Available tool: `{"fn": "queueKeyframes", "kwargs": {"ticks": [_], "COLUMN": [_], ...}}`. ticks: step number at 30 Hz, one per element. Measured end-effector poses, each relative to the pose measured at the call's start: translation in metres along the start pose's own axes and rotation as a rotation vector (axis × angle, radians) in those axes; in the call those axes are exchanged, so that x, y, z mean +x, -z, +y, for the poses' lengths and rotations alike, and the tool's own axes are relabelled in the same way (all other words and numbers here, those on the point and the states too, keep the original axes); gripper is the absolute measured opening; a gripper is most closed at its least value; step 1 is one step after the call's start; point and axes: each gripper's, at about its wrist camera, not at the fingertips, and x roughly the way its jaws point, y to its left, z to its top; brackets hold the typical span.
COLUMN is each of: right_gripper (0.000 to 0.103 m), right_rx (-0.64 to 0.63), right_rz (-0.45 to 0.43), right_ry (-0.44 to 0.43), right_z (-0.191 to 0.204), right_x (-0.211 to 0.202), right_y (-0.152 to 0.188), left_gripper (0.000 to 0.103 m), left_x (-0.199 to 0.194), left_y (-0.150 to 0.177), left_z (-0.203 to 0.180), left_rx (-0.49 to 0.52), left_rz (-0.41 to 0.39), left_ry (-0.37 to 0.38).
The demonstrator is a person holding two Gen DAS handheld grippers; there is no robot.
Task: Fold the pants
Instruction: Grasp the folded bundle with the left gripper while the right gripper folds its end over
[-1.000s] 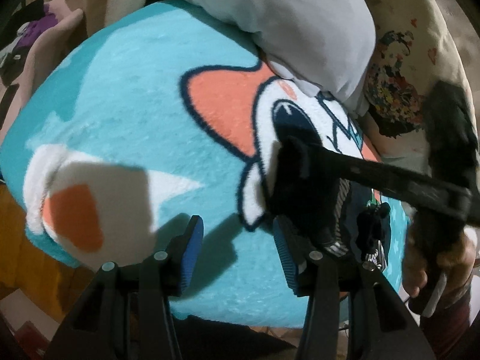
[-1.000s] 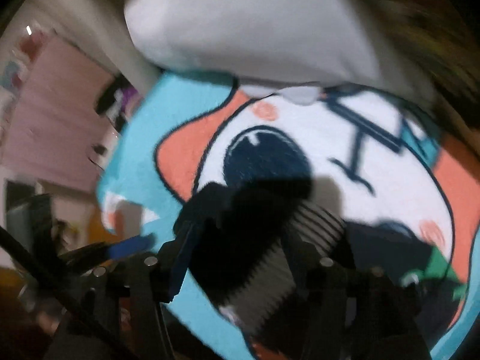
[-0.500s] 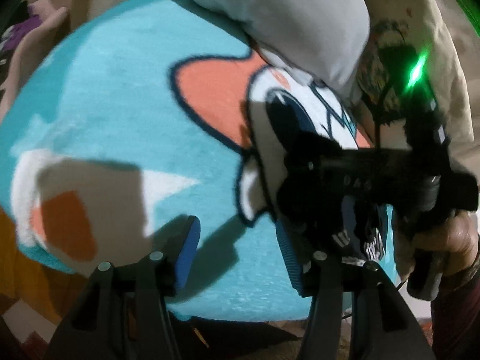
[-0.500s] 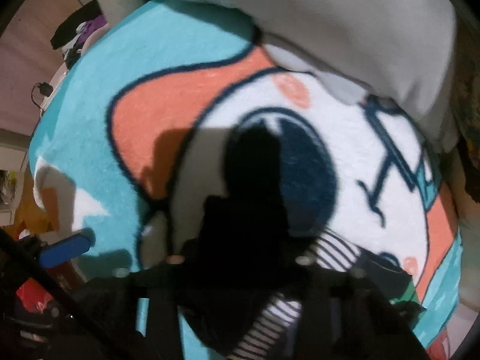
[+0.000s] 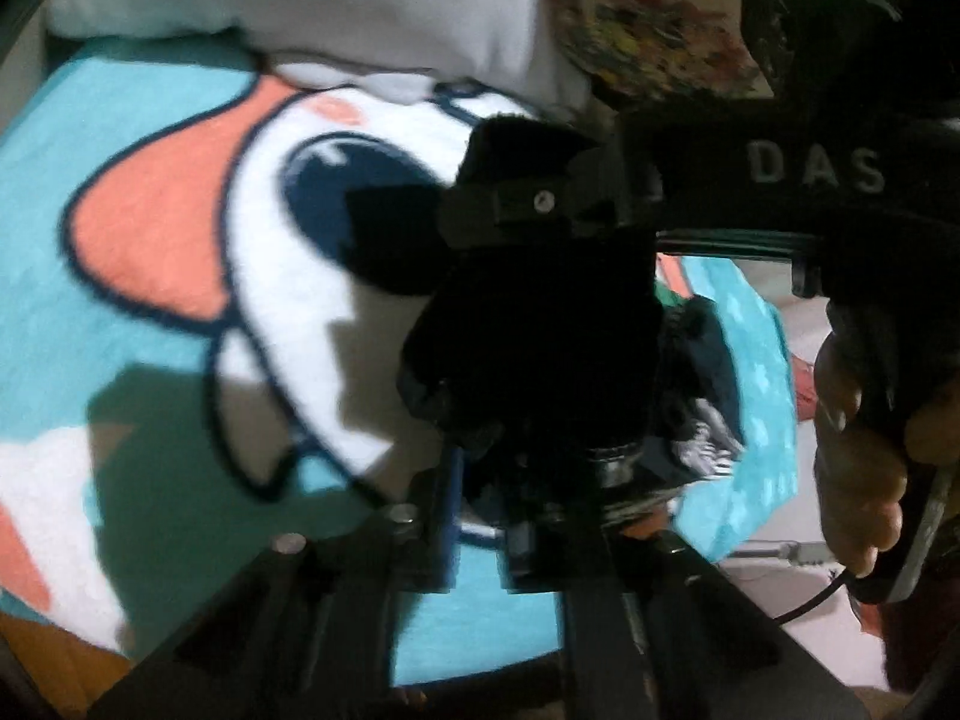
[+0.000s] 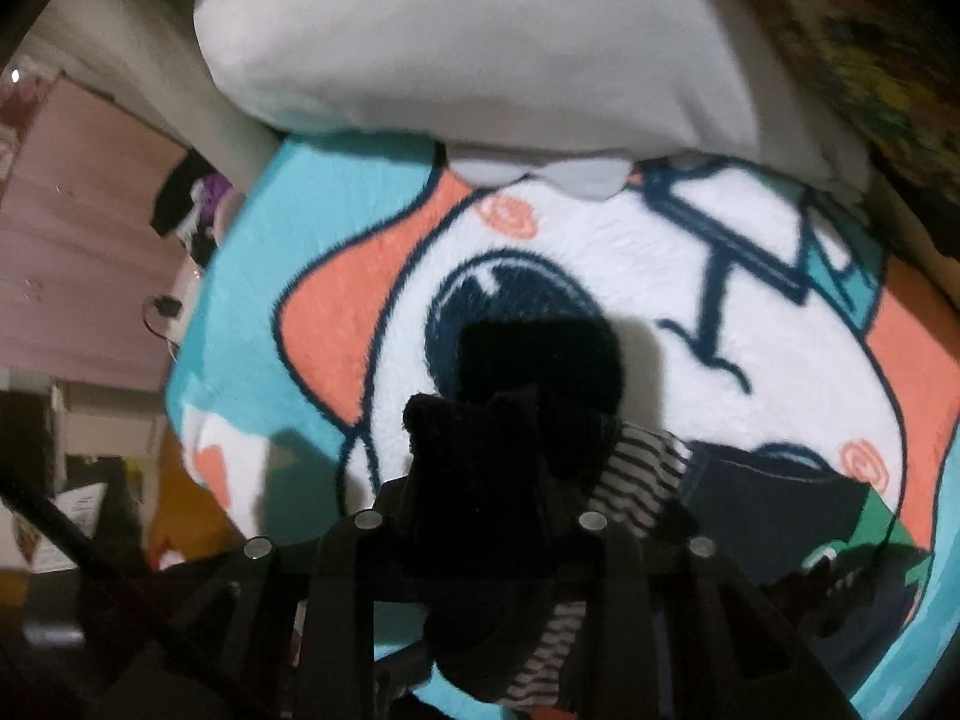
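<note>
R hand-held gripper (image 6: 480,516) clamps pants (image 6: 510,462) | L hand-held gripper (image 5: 474,516) shut, I can't see on what | risk: bunched cloth slips, fold skews

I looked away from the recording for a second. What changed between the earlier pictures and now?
The left gripper, open over bare blanket a second ago, has swung across to the black pants and closed on them, right beside the right gripper. The right gripper, wide around the bunch before, has closed on it and now holds it. The cartoon blanket, the white pillow and the striped garment stayed where they were.
</note>
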Motion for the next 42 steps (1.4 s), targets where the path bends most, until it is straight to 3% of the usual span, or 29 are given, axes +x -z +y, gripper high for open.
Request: {"fn": "queueKeyframes", "kwargs": {"ticks": [8,15,18,21,22,25,28,32,35,38,42], "right_gripper": [0.029,0.029,0.029,0.037,0.043,0.043,0.043,0.042,0.041,0.041,0.038], "right_rx": [0.153,0.337,0.433,0.491,0.508,0.573,0.61,0.533,0.49,0.539,0.632], "right_rz": [-0.167,-0.305,-0.345,-0.361,-0.358,-0.377,-0.465,-0.554,-0.495,-0.436,-0.412], "right_ry": [-0.124,-0.189,-0.215,-0.214,-0.182,-0.062,-0.008,-0.155,-0.286,-0.302,-0.296], "right_z": [-0.05,-0.137,-0.177,-0.205,-0.212,-0.231,-0.238,-0.218,-0.2,-0.208,-0.232], "right_x": [-0.054,-0.106,-0.11,-0.103,-0.101,-0.109,-0.135,-0.155,-0.13,-0.102,-0.078], "right_y": [0.024,0.07,0.096,0.117,0.123,0.141,0.154,0.15,0.136,0.139,0.154], "left_gripper": [0.008,0.008,0.012,0.028,0.029,0.029,0.029,0.029,0.029,0.03,0.041], "left_x": [-0.007,0.018,0.02,0.021,0.022,0.024,0.032,0.056,0.074,0.087,0.091], "left_y": [-0.014,-0.016,-0.012,-0.01,-0.011,-0.013,-0.014,-0.01,-0.006,-0.004,-0.004], "left_z": [-0.071,-0.147,-0.167,-0.167,-0.165,-0.15,-0.138,-0.132,-0.127,-0.122,-0.123], "left_rx": [0.14,0.307,0.356,0.358,0.347,0.299,0.264,0.258,0.24,0.224,0.226], "left_rz": [-0.005,0.04,0.054,0.065,0.066,0.077,0.084,0.122,0.164,0.182,0.173], "left_ry": [0.044,0.048,0.053,0.035,0.024,-0.01,-0.057,-0.119,-0.157,-0.185,-0.205]}}
